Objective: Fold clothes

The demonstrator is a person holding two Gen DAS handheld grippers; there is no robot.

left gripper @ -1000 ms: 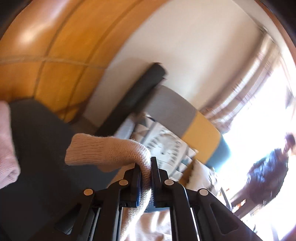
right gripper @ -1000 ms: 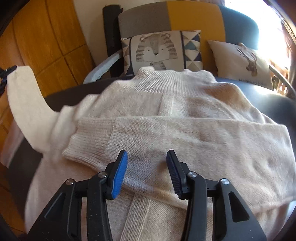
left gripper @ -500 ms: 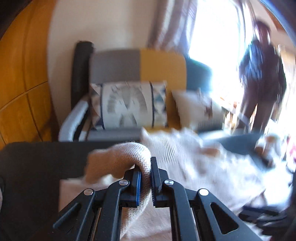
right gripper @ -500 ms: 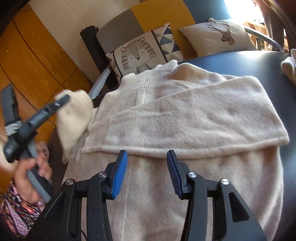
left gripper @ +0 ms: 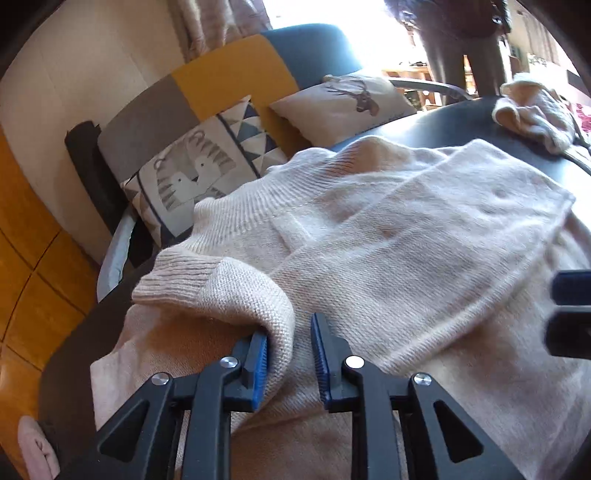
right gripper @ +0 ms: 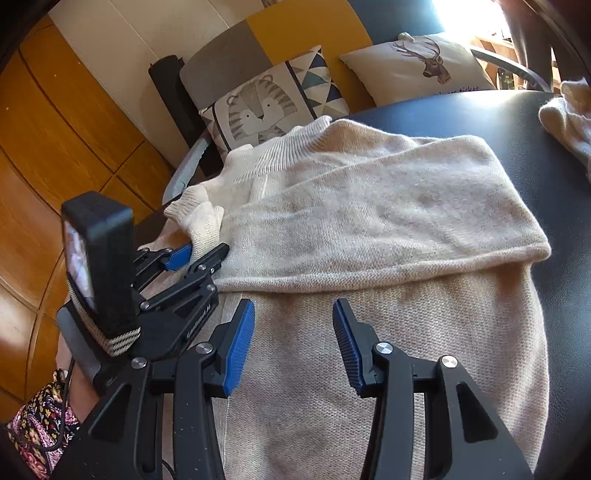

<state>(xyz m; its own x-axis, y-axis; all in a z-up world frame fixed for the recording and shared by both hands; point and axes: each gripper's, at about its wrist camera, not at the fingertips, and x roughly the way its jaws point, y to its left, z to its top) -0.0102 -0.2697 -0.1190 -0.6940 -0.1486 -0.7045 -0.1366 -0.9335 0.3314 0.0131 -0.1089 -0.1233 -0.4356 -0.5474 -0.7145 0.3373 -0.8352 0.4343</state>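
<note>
A cream knit sweater (left gripper: 424,258) (right gripper: 369,221) lies flat on the black table (right gripper: 554,155), collar towards the sofa. One sleeve is folded across its chest. The other sleeve's ribbed cuff (left gripper: 177,280) (right gripper: 192,210) lies at the sweater's left shoulder. My left gripper (left gripper: 289,328) (right gripper: 207,251) is low over it and its jaws are opening. The sleeve still sits between them, leaning on the left pad (left gripper: 258,369) and clear of the right one. My right gripper (right gripper: 293,306) (left gripper: 570,314) hovers open over the sweater's lower body with nothing in it.
Behind the table stands a sofa (right gripper: 288,22) with a tiger cushion (right gripper: 266,107) and a deer cushion (right gripper: 417,70). Another cream garment (left gripper: 532,110) lies at the far right of the table. A pink cloth (left gripper: 35,450) shows at the lower left. A person (left gripper: 465,40) stands by the window.
My left gripper swung in from the left and down, carrying the sleeve onto the sweater, and its jaws have parted. My right gripper shifted a little and stayed open.
</note>
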